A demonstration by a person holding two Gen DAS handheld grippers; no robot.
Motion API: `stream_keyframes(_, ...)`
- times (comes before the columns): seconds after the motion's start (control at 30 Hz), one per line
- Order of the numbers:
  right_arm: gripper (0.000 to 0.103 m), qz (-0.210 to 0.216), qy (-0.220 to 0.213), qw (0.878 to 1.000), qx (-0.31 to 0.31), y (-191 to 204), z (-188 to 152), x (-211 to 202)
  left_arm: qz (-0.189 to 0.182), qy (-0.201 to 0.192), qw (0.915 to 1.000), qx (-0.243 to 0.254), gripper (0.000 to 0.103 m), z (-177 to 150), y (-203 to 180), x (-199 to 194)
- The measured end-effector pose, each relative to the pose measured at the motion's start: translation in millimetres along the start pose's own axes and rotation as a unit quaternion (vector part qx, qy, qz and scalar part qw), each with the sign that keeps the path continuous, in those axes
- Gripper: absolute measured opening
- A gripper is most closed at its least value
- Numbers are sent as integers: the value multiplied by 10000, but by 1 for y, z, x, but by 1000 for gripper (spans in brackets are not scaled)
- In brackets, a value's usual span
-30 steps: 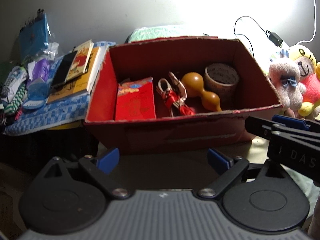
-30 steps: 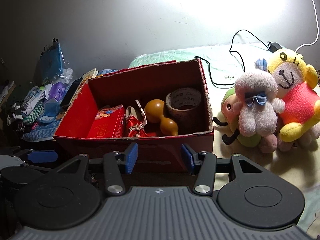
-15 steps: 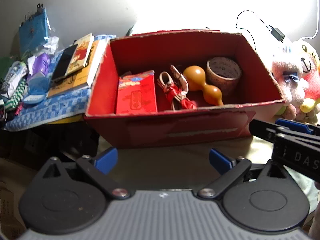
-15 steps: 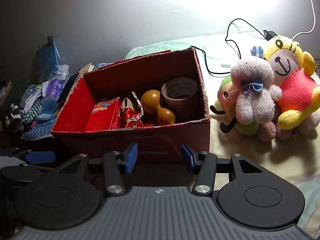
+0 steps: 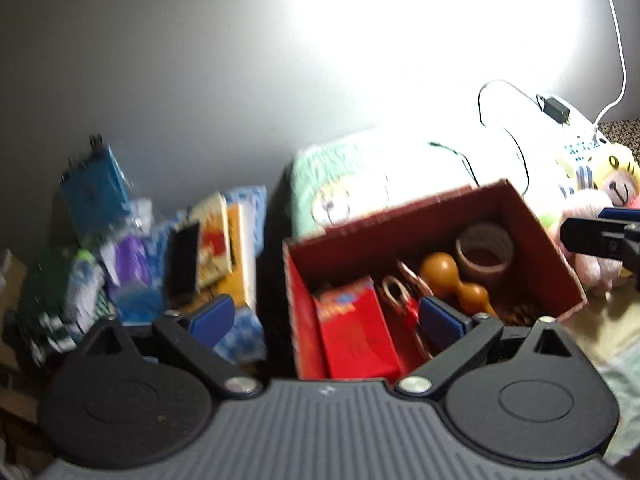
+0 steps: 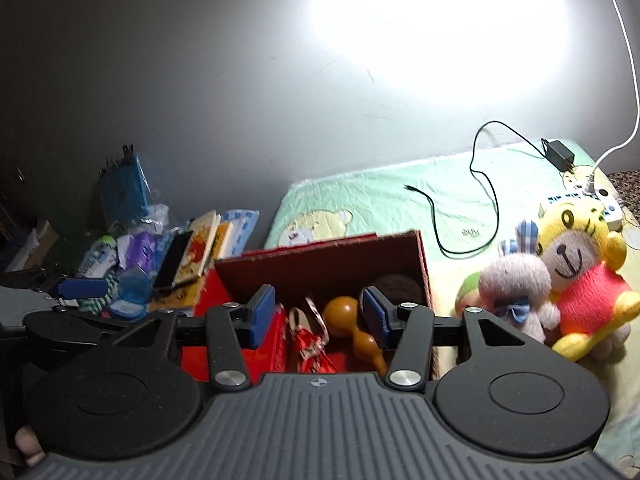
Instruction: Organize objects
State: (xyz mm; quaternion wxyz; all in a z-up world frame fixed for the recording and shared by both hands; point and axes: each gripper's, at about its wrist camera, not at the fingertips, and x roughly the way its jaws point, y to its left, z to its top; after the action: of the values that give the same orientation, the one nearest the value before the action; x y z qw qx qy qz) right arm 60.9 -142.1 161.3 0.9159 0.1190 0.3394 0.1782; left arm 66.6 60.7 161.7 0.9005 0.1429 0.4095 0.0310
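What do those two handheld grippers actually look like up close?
Both match: the left gripper and right gripper each have a grey ribbed body, two round black discs, black linkage arms with silver rivets, and blue pads on the fingers. No cables or sleeves show.

Right hand-held gripper (image 6: 318,316) empty, jaws apart above red box (image 6: 424,264); contents partly hidden.

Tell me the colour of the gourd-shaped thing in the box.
The gourd is orange-brown and glossy; the right wrist view shows it best.
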Motion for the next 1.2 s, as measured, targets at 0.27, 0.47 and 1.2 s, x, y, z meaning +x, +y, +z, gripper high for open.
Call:
stream_keyframes(0.27,61,-19,-701,9972,-244,24,56,-19,193,-612,9979,22,100,42,42,-30)
stream_keyframes(0.47,60,-112,-356,9992,-152,11,36,8,-101,-203,9997,-116,100,10,13,16)
stream_keyframes(1.2,60,-865,692,9938,62,-24,-27,86,-477,621,9950,-627,100,-37,-35,114)
